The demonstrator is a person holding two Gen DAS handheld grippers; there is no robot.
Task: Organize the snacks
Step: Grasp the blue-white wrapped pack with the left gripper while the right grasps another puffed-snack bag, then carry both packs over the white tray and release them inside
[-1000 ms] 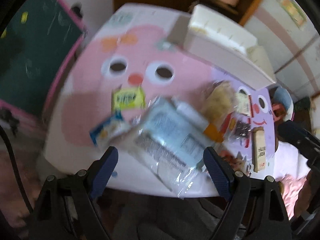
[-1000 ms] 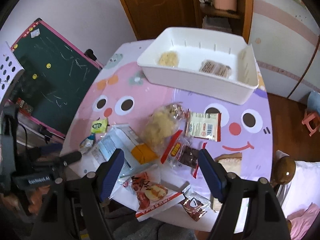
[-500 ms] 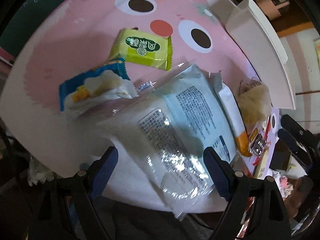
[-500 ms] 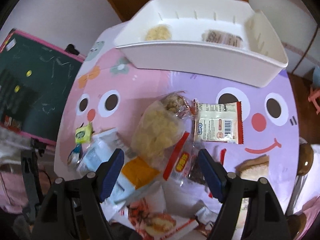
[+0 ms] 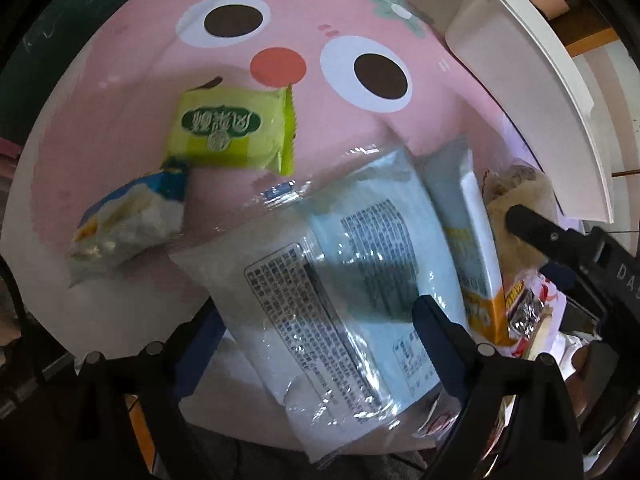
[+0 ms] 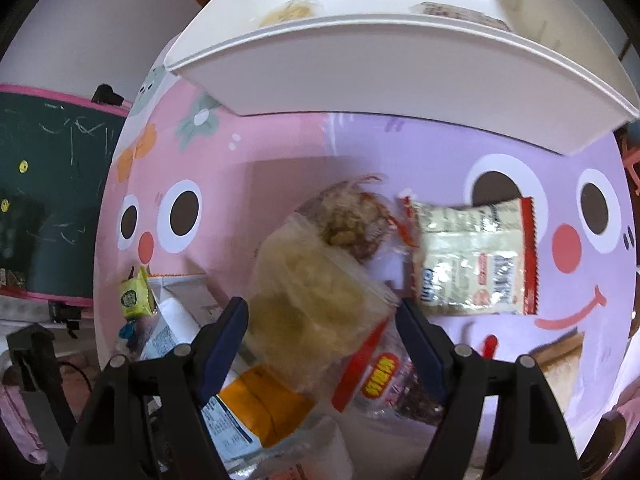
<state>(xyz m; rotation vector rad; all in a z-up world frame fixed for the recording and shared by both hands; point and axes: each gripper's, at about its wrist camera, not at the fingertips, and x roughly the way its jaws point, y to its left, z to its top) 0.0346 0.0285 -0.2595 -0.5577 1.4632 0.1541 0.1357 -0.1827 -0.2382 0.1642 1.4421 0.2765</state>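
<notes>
Clear plastic fills the left wrist view: a large transparent packet [image 5: 340, 304] with a printed label lies near the table's front edge, and our left gripper [image 5: 316, 328] straddles it, jaws spread wide and just now opening further, the packet between them but no pad pressing on it yet. Beside it sit a green wrapped cake [image 5: 236, 132] and a blue-and-white wrapper [image 5: 128, 224], both apart from the gripper. We judge this the approach before a pick; the next move calls for settling the fingers either side of the slippery film and closing without crumpling it. Over to the right wrist view: our right gripper [image 6: 320, 340] stands fairly wide over a pale bag of crisp-like snacks [image 6: 316, 292], which lies between the fingers; the picture is smeared, so contact is doubtful, though we see no squeeze. A red-edged sachet [image 6: 476, 256] lies just right of it. The white bin [image 6: 400, 76], already holding some snacks, waits at the table's far side, well apart.
</notes>
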